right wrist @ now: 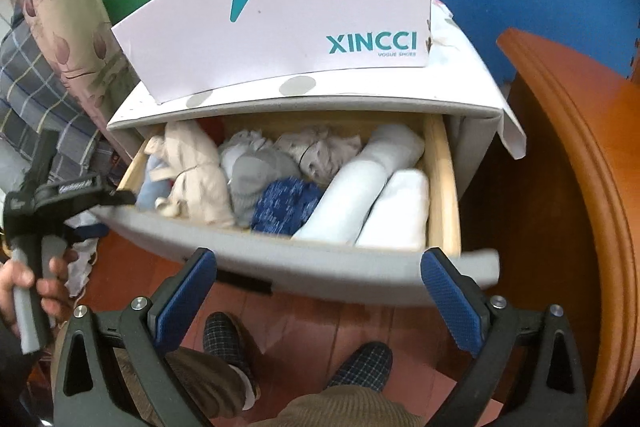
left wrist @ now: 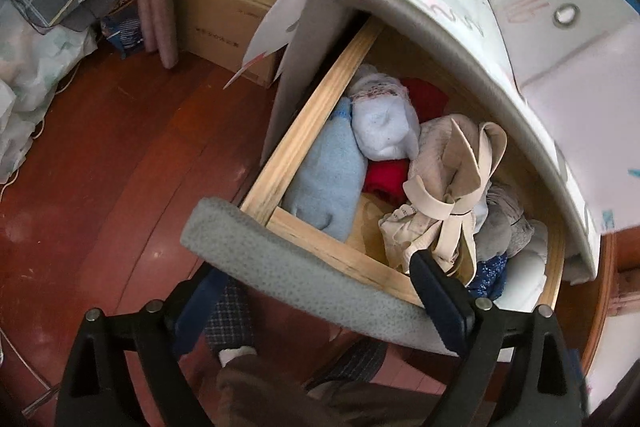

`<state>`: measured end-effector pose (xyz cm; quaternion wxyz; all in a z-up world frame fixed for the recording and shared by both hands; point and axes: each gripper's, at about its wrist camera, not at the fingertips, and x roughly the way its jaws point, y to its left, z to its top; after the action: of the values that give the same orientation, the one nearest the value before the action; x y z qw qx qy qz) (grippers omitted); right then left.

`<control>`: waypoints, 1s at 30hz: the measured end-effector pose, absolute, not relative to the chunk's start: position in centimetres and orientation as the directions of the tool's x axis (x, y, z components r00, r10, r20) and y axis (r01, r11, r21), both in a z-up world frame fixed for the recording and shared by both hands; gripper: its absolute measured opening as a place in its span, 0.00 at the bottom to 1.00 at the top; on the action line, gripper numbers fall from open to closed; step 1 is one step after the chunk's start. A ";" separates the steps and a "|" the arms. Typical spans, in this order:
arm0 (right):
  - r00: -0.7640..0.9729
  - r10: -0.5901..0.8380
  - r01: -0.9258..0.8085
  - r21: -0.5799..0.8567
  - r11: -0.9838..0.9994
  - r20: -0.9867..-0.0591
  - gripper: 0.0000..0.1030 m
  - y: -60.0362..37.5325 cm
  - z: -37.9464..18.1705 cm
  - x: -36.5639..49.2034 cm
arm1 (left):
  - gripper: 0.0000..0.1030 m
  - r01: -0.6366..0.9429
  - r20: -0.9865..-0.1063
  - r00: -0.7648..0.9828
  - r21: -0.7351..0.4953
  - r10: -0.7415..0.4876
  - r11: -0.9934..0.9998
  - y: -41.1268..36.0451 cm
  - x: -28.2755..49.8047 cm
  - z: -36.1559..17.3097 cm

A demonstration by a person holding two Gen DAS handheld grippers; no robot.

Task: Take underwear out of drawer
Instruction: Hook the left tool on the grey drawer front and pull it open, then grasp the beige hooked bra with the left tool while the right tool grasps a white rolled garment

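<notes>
The drawer [right wrist: 440,187] of a small cabinet stands pulled out, exposing rolled and bundled underwear [right wrist: 286,205] packed side by side so that each piece can be reached from above. The left gripper [left wrist: 320,291] straddles the drawer's grey front panel [left wrist: 288,267] with fingers spread, apparently steadying it. The right gripper [right wrist: 320,291] hovers before the panel, fingers released and empty, seemingly placed to descend on a bundle.

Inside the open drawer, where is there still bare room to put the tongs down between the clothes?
One bare patch of drawer bottom shows, bordered by the light blue roll, the red garment, the beige bundle and the front rail. Elsewhere it is crowded: the grey piece, the dark blue piece and the white rolls lie packed together.
</notes>
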<state>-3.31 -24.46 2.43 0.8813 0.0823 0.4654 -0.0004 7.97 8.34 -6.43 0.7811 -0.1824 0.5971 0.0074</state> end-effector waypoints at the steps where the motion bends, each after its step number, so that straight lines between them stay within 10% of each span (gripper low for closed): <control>1: 0.562 0.080 0.075 0.147 0.986 -0.823 0.98 -24.4 2.5 -3.3 | 0.93 -0.230 -0.937 0.286 -0.272 -0.202 0.934 8.5 7.4 -6.4; 12: 0.467 0.111 0.098 0.176 0.980 -0.877 0.97 -26.1 3.4 -2.8 | 0.93 -0.219 -0.945 0.263 -0.253 -0.192 0.942 9.5 4.4 -6.4; 30: 0.246 0.169 0.184 0.217 0.959 -0.954 0.46 -27.1 -0.7 1.5 | 0.91 -0.169 -0.923 0.374 -0.161 -0.087 0.972 7.9 2.6 -2.4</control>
<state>1.45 -27.08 -0.69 0.7761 0.1436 0.6140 -0.0049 2.60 7.88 -2.40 0.8207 -0.1148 0.5591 0.0249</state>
